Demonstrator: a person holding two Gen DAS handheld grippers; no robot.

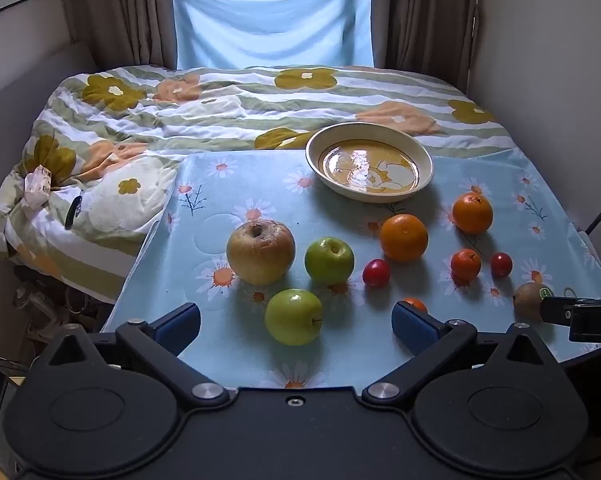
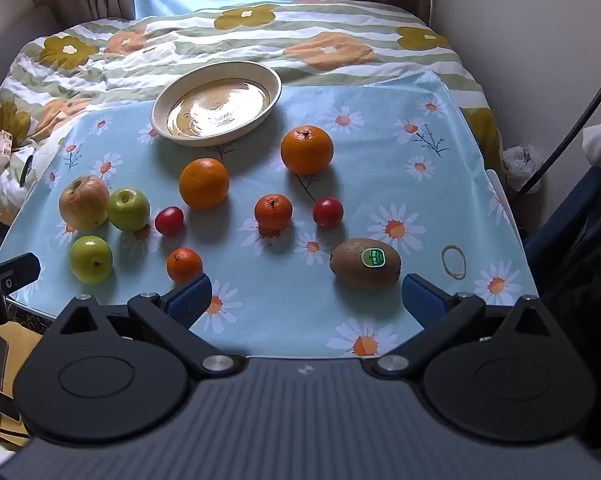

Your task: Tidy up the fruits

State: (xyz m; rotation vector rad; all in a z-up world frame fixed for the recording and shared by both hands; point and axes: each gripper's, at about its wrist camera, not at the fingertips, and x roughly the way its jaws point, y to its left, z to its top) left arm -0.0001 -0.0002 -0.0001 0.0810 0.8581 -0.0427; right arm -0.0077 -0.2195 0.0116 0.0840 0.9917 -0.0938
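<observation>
I'm seeing the small orange (image 1: 415,304) mostly hiding behind my left gripper's right fingertip (image 1: 414,326). The kiwi (image 1: 529,301) is getting partly covered by the right gripper (image 1: 580,316), itself running off the frame edge. The kiwi's sticker (image 2: 372,258) text is staying unreadable.
</observation>
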